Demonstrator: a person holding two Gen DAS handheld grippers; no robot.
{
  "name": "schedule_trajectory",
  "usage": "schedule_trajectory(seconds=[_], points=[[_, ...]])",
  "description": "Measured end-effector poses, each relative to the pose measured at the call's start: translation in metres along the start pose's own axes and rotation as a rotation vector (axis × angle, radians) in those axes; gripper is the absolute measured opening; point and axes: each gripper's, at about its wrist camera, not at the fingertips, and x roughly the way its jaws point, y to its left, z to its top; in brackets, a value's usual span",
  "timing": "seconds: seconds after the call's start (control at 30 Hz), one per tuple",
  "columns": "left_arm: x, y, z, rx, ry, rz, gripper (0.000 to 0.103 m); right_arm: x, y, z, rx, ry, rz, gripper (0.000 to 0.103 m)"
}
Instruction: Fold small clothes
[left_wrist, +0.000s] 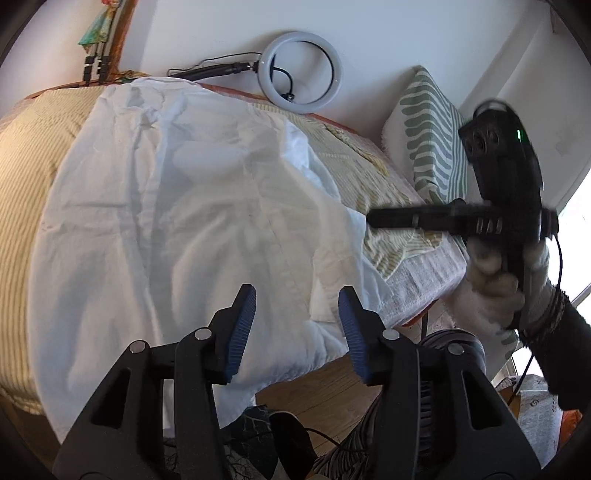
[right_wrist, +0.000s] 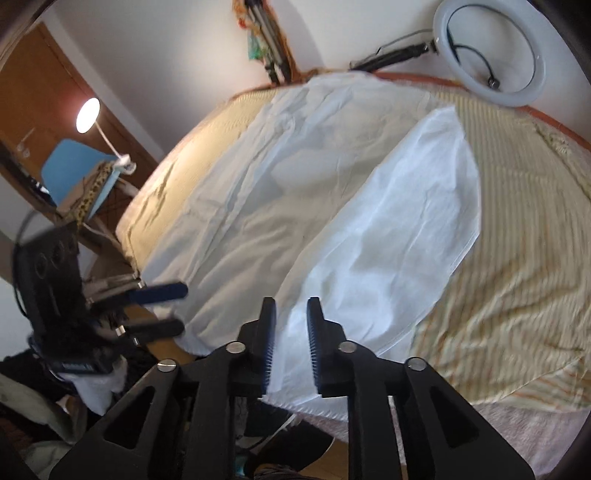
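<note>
white garment (right_wrist: 295, 192): lies flat on the bed (right_wrist: 517, 240), right part folded over, so we can fold more.
left gripper (left_wrist: 297, 332): fingers apart, holding nothing, over the near edge.
right gripper (right_wrist: 290, 341): narrow gap, nothing gripped.

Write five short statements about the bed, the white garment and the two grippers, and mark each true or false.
1. The white cotton garment lies spread on the striped yellow bedspread. True.
2. The left gripper is clamped on the garment's hem. False: its blue-padded jaws stand apart above the cloth and pinch nothing.
3. One side of the garment is folded over the rest. True: the right wrist view shows a brighter flap lying on top.
4. The white ring light lies on the wooden floor. False: it rests at the far edge of the bed against the wall.
5. The right gripper holds a sock. False: its jaws are open, with nothing gripped.
</note>
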Motion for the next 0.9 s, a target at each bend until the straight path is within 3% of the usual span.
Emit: schedule_trajectory(seconds=[0.07, 0.23, 0.33, 0.43, 0.47, 0.5, 0.53, 0.6, 0.7, 0.73, 0.77, 0.8, 0.9], points=[[0.011, -0.006, 0.003, 0.020, 0.016, -0.022, 0.047, -0.010, -0.016, 0.018, 0.033, -0.039, -0.019, 0.036], [0.039, -0.011, 0.011, -0.042, 0.066, -0.098, 0.048, -0.007, -0.055, 0.076, 0.103, -0.074, -0.098, 0.044], [0.047, -0.015, 0.013, -0.059, 0.070, -0.129, 0.048, 0.017, -0.068, 0.107, 0.145, -0.051, -0.133, 0.044], [0.057, -0.019, 0.014, -0.038, 0.085, -0.094, 0.048, 0.043, -0.084, 0.130, 0.154, -0.021, -0.207, 0.044], [0.061, -0.017, 0.015, -0.042, 0.098, -0.096, 0.043, 0.053, -0.092, 0.138, 0.172, -0.009, -0.228, 0.044], [0.064, -0.016, 0.015, -0.049, 0.108, -0.105, 0.022, 0.061, -0.098, 0.146, 0.183, -0.001, -0.236, 0.044], [0.070, -0.014, 0.015, -0.053, 0.128, -0.110, 0.011, 0.069, -0.103, 0.152, 0.194, 0.004, -0.256, 0.044], [0.073, -0.013, 0.015, -0.042, 0.137, -0.102, 0.005, 0.082, -0.113, 0.165, 0.208, 0.017, -0.304, 0.044], [0.074, -0.014, 0.014, -0.033, 0.139, -0.123, 0.003, 0.103, -0.128, 0.180, 0.236, 0.045, -0.367, 0.044], [0.074, -0.015, 0.014, -0.031, 0.138, -0.128, 0.003, 0.109, -0.132, 0.183, 0.241, 0.056, -0.387, 0.039], [0.074, -0.015, 0.013, -0.031, 0.139, -0.133, 0.003, 0.116, -0.136, 0.187, 0.238, 0.068, -0.404, 0.013], [0.075, -0.016, 0.013, -0.037, 0.141, -0.140, 0.003, 0.121, -0.139, 0.188, 0.237, 0.085, -0.406, 0.000], [0.074, -0.015, 0.013, -0.058, 0.148, -0.168, 0.002, 0.118, -0.139, 0.192, 0.237, 0.055, -0.387, 0.001]])
